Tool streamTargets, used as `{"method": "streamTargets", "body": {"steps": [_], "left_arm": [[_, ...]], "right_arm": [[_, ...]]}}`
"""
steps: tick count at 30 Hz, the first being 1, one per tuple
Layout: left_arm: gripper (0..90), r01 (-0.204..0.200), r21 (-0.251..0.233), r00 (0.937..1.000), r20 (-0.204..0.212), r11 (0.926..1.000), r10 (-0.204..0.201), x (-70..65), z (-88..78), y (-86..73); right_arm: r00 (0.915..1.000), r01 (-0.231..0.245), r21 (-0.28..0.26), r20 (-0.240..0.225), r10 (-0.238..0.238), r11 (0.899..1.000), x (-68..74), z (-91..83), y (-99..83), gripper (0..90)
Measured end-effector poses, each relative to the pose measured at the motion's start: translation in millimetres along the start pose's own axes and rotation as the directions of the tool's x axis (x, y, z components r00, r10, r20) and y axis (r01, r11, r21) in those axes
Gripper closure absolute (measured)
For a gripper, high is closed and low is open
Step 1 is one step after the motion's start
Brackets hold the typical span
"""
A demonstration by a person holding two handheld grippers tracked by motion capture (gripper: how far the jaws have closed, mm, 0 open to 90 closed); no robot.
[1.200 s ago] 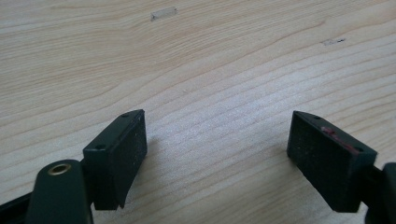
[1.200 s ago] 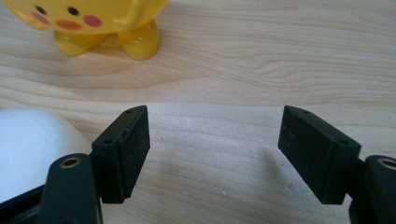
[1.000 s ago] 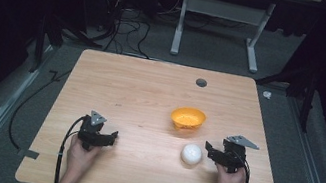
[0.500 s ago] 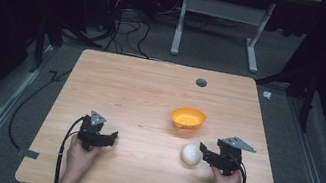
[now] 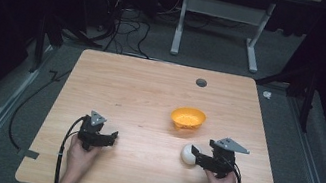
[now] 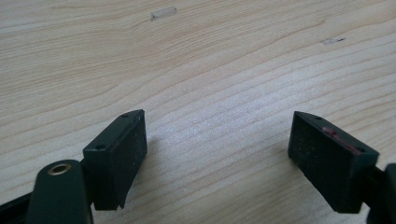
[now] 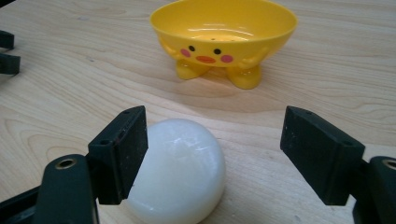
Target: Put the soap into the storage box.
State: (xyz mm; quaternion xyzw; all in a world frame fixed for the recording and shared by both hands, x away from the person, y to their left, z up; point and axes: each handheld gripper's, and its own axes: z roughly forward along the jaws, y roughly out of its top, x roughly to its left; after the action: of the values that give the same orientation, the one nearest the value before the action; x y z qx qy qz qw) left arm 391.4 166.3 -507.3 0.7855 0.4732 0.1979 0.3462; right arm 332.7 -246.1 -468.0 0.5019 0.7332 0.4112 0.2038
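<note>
The left gripper (image 5: 111, 137) rests low over bare table (image 5: 140, 92) with its jaws spread wide and nothing between them, probably parked out of the way while the other hand works. To its right, the white ball (image 7: 175, 168) sits between the wide-open jaws of the right gripper (image 7: 215, 154), off-centre and up against the left pad, with clear space to the right pad; that placement looks like the set-up for a squeeze. Just beyond the jaws stands the yellow duck-faced bowl (image 7: 224, 35), upright and empty, seemingly the ball's destination.
</note>
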Motion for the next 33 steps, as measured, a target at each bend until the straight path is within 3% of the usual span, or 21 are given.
{"method": "streamTargets", "body": {"steps": [13, 33], "left_arm": [[20.1, 0.0, 0.0, 1.0, 0.0, 1.0, 0.0, 0.0, 0.0, 0.0], [20.1, 0.0, 0.0, 1.0, 0.0, 1.0, 0.0, 0.0, 0.0, 0.0]], "right_arm": [[0.9983, 0.055, 0.036, -0.023, -0.054, 0.998, 11.6, 7.5, -2.2, 17.8], [0.996, 0.087, 0.123, -0.032, -0.084, 0.989, 20.5, 23.3, -10.7, 17.1]]}}
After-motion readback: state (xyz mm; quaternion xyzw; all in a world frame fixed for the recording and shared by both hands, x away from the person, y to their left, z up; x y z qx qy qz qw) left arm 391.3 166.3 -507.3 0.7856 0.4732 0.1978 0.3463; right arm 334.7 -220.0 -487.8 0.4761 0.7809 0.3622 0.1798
